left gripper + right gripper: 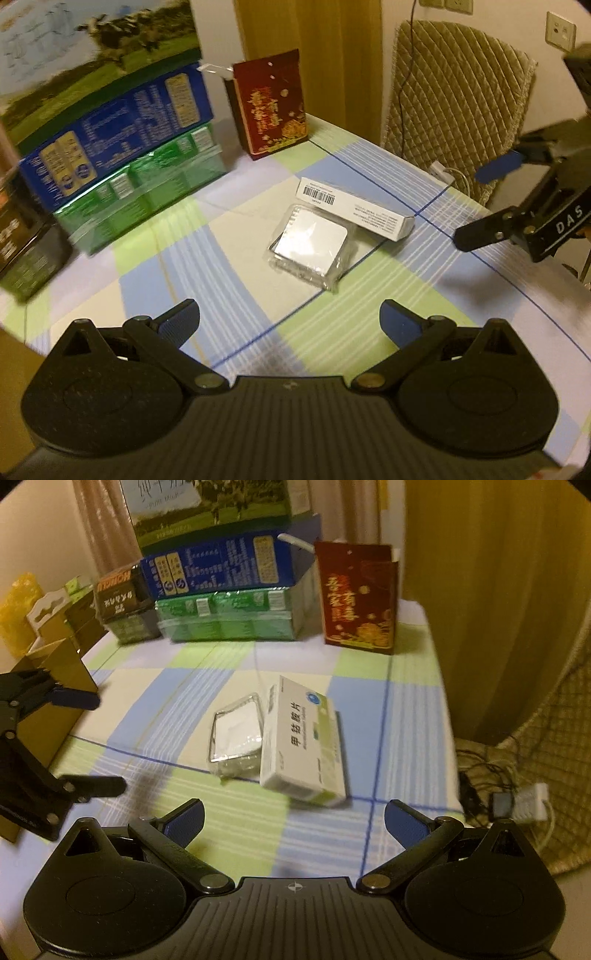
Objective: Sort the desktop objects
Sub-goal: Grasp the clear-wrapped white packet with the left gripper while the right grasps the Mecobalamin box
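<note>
left gripper (290, 317) wide, empty | right gripper (293, 821) wide, empty | white cardboard medicine box (304, 744) mid-table, touching clear plastic-wrapped packet (236, 734) — right should straddle the box's narrow sides, avoiding the packet

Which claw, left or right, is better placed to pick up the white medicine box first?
Right, probably. The medicine box lies just ahead of the open right claw, on its side of the clear plastic packet. The left claw, also open, faces the packet, with the box behind it.
</note>
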A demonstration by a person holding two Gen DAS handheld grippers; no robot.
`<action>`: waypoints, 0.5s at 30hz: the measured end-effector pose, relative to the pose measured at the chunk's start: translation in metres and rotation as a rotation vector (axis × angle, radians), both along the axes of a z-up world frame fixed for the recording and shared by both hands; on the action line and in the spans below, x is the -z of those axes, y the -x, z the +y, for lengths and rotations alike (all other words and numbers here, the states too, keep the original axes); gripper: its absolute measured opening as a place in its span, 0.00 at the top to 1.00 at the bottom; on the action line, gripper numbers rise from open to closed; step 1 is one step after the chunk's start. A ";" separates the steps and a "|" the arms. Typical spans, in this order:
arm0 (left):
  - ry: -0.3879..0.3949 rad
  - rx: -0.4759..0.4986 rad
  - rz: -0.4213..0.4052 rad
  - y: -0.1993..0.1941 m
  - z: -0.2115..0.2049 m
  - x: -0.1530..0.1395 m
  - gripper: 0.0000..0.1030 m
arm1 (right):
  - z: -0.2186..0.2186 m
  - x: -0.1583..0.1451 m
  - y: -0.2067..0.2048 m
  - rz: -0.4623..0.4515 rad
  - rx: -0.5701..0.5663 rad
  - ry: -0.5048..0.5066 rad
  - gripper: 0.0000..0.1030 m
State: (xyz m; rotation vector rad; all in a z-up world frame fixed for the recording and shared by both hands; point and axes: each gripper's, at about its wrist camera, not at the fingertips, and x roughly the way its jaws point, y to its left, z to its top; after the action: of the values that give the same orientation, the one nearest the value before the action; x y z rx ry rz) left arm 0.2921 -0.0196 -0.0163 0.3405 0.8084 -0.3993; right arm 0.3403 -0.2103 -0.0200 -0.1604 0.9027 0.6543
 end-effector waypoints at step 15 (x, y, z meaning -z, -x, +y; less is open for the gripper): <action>-0.017 0.186 0.060 -0.067 -0.007 0.049 0.01 | 0.026 0.037 -0.078 0.129 -0.102 0.022 0.02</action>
State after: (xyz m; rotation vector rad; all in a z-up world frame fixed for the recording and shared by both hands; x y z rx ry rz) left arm 0.3588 -0.0261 -0.0653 0.4232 0.8419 -0.5791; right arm 0.4184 -0.1843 -0.0575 -0.1863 1.0313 0.7565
